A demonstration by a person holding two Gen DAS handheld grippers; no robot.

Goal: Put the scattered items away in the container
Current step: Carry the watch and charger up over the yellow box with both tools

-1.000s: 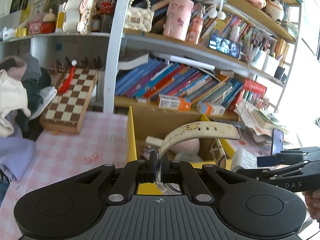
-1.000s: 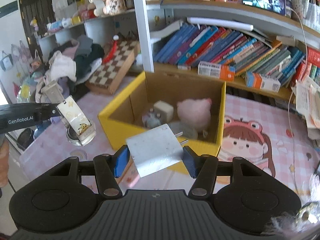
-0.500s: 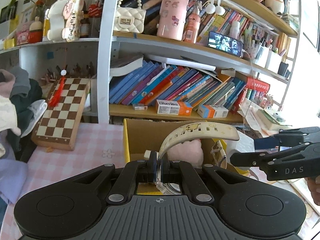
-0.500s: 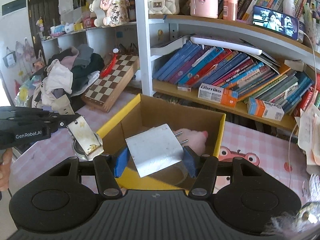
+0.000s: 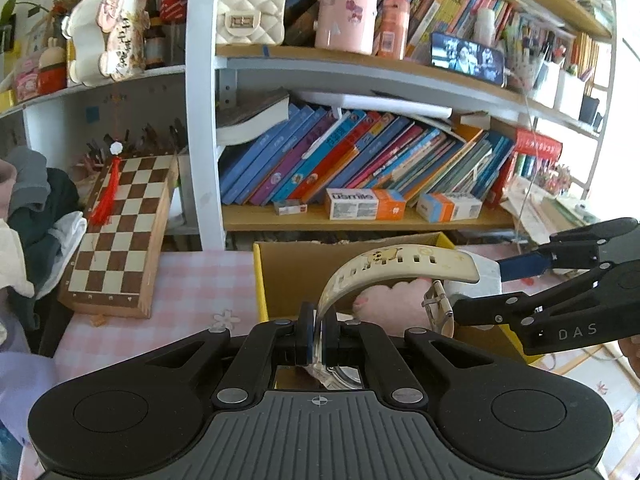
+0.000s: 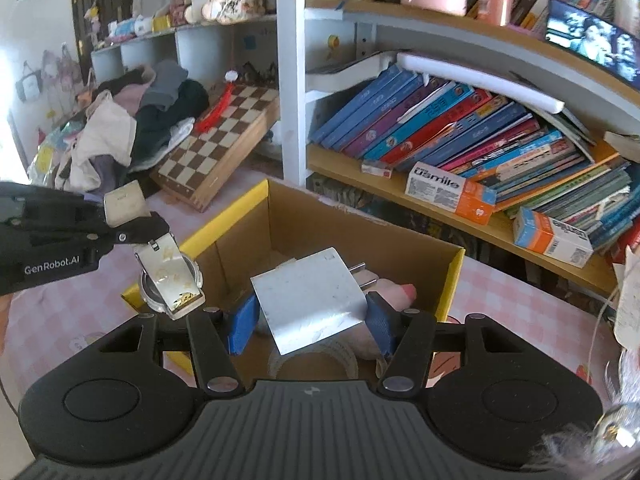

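My left gripper (image 5: 316, 334) is shut on a cream wristwatch (image 5: 400, 268), pinching its strap so the band arches up and right over the yellow cardboard box (image 5: 288, 276). In the right wrist view the same watch (image 6: 170, 280) hangs from the left gripper (image 6: 132, 236) just over the box's left rim. My right gripper (image 6: 310, 322) is shut on a white plug-in charger (image 6: 310, 300), prongs pointing away, above the open box (image 6: 352, 240). A pink plush toy (image 5: 394, 306) lies inside the box, along with a tape roll (image 6: 312, 358) under the charger.
A bookshelf (image 5: 360, 216) full of slanted books and small cartons stands right behind the box. A folding chessboard (image 5: 120, 232) leans at the left, next to a heap of clothes (image 6: 120, 132). The table has a pink checked cover (image 5: 192, 288).
Both grippers have moved forward over the box with their loads; the box and shelf now appear nearer, and the right gripper sits closer beside the watch in the left view.
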